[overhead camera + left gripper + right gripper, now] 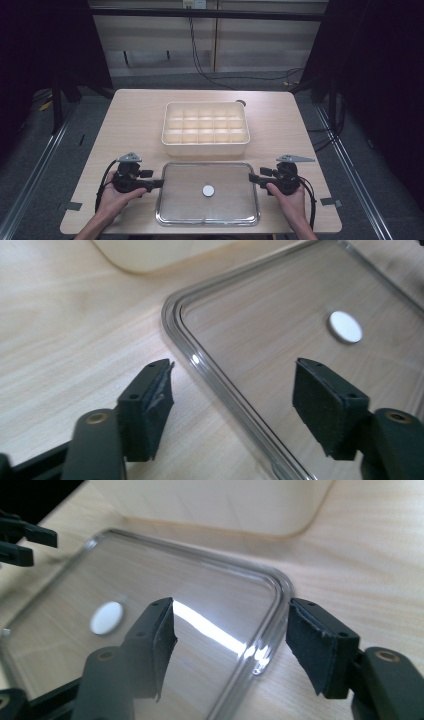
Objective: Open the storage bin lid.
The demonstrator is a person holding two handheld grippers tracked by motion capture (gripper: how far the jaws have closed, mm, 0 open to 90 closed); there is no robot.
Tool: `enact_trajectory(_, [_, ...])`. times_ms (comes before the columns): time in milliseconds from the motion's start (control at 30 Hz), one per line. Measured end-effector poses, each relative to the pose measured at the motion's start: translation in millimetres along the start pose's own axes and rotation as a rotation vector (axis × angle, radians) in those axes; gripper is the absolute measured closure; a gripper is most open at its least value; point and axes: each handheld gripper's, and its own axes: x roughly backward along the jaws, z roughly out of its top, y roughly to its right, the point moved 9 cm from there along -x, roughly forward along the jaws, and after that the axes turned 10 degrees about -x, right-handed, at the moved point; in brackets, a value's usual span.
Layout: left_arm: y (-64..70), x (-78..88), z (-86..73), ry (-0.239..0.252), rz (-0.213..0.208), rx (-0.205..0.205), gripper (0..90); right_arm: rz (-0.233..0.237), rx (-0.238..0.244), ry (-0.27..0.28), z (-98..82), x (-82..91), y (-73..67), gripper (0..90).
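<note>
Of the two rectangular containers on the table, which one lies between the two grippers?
The flat clear lid with the white round knob; the cream divided box sits farther away, beyond it.

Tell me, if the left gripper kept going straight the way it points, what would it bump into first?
Probably the clear lid. The left gripper points across the lid's near edge, its open jaws on either side of the rim. Farther along sits the white round knob.

**Colours on the desk**

Clear lid (207, 192) with silvery glinting rim, white round disc (208, 190) at its centre. Cream compartment box (205, 129). Desk (135, 120) pale wood grain. Both claws black: left claw (161, 183), right claw (251, 178), grey plates on top.
</note>
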Motion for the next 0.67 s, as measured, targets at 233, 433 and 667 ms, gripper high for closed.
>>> enact_trajectory(233, [6.9, 18.6, 0.7, 0.049, 0.014, -0.014, 29.9, 0.031, 0.032, 0.034, 2.0, 23.1, -12.0, 34.2])
enact_trajectory(433, [5.3, 33.0, -13.0, 0.039, 0.032, -0.054, 29.6, 0.005, 0.071, 0.072, -3.0, 44.0, -12.7, 33.7])
enact_trajectory(667, [-8.2, 47.8, -14.5, 0.133, 0.072, -0.02, 28.6, -0.009, 0.066, 0.153, 2.7, 59.4, -7.6, 29.9])
